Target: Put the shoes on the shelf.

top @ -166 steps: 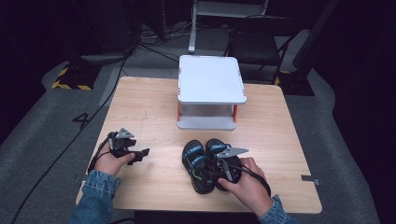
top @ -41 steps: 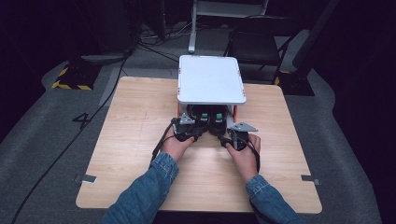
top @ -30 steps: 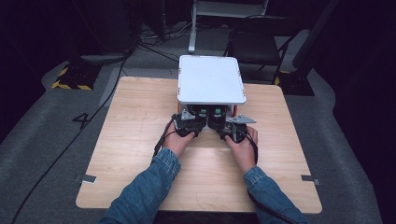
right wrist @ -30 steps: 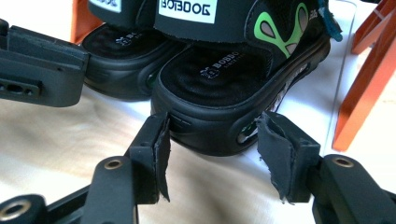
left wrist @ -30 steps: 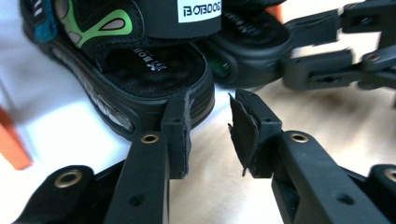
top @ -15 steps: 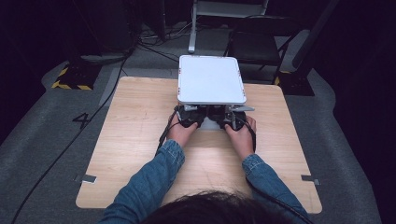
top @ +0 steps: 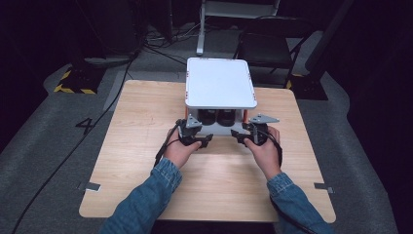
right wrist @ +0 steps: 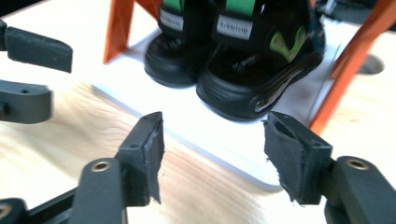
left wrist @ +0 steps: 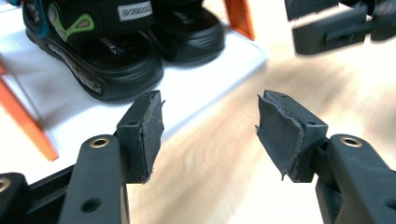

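Pair of black sandals sits heels-out on the white rack's lower shelf, long axes running away from both hands. Left gripper and right gripper just opened, empty, equally near.

- My left gripper: held low over the table in my left hand, jaws apart and just now opening, nothing between the pads.
- My right gripper: held in my right hand, jaws likewise parted and opening wider (empty).
- Both forearms, in denim sleeves, reach forward, the two grippers pointing inward toward each other.
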`<state>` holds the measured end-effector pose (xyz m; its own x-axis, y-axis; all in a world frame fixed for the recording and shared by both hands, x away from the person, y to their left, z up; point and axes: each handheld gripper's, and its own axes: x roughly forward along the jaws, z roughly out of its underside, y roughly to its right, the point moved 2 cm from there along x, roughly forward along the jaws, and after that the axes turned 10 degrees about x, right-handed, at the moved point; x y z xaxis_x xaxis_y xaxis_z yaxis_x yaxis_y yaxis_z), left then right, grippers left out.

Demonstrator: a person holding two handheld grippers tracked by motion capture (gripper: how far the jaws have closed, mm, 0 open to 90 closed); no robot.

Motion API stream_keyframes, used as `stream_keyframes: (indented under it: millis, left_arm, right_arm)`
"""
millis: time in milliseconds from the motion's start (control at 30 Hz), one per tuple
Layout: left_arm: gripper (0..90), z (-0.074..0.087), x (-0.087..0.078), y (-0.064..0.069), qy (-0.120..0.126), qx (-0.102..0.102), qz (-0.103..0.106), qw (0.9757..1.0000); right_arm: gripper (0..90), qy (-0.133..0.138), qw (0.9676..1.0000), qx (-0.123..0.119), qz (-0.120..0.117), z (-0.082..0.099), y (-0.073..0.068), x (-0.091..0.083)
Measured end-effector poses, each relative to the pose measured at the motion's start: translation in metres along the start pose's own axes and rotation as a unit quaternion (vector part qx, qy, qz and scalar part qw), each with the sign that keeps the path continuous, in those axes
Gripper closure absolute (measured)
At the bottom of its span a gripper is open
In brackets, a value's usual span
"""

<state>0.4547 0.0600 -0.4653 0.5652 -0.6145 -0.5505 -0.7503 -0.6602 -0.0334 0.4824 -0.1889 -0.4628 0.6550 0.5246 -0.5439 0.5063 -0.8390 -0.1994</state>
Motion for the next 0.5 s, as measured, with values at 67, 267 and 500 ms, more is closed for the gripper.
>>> stream_keyframes:
  millis: [67, 267, 500]
  left_arm:
    - [39.0, -0.001, -0.014, 0.005, 0.001, 0.006, 0.000, 1.0000]
    - [33.7, -0.006, -0.050, 0.014, 0.013, 0.014, 0.003, 0.9998]
    - [26.6, 0.009, -0.087, 0.008, -0.008, 0.037, -0.018, 0.9991]
  right_arm:
    - [36.2, 0.012, 0.9999, -0.004, -0.003, -0.002, -0.001, -0.016]
    - [30.1, 0.029, 0.9995, -0.003, -0.009, -0.005, 0.003, -0.055]
    - [30.5, 0.027, 0.9996, 0.007, 0.005, -0.003, 0.023, -0.082]
